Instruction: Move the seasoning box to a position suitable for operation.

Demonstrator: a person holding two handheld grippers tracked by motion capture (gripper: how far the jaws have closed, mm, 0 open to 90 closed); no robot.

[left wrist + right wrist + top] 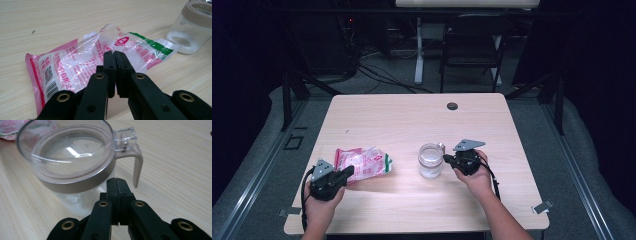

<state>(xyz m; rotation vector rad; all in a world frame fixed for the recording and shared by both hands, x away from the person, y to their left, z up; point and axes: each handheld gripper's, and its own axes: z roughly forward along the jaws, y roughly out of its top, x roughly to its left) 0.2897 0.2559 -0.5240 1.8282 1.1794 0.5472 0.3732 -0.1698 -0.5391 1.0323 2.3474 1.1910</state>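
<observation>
Evidently the work in hand is getting the contents of the plastic bag (362, 163) into the lidded jar (430, 160), and both things lie ready for it on the table (412, 120). The bag, printed pink with a green band at one end, lies flat on the table's left half, its green end turned toward the jar so that a pour would be short. The left gripper (114, 53) rests just at the bag's near edge with its jaws clenched together; I judge that nothing is pinched between them, since the film looks to lie beyond and under the tips. The jar stands upright near the middle, well apart from the bag, with a white powder at its bottom and a clear lid (72, 152) still seated on its tan collar. The right gripper (116, 180) sits just beside the jar, below the lid's hinge tab (125, 137), jaws likewise pressed shut and empty, probably placed there to flip the lid up before anything is poured.
</observation>
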